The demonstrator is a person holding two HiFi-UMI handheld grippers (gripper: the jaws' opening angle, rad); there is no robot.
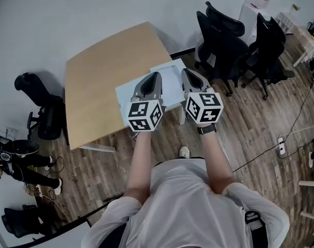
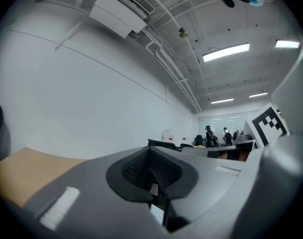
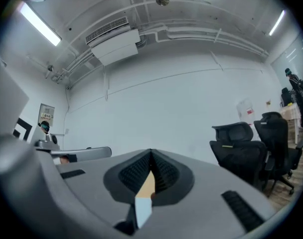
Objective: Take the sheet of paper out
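A pale sheet of paper [image 1: 170,81] lies on a light blue folder [image 1: 125,94] at the near right corner of the wooden table [image 1: 100,71]. Both grippers are held level above it, side by side, pointing across the table. In the head view my left gripper [image 1: 156,75] hangs over the folder and my right gripper [image 1: 185,71] over the sheet's right edge. Their jaws meet at the tips in the left gripper view [image 2: 150,151] and the right gripper view [image 3: 151,153], with nothing between them. A strip of pale paper [image 3: 143,208] shows below the right jaws.
Black office chairs [image 1: 226,43] stand right of the table, and another black chair [image 1: 41,110] stands at its left. A white wall lies beyond the table. Cables and a power strip [image 1: 281,146] lie on the wooden floor. People [image 2: 210,136] stand far off.
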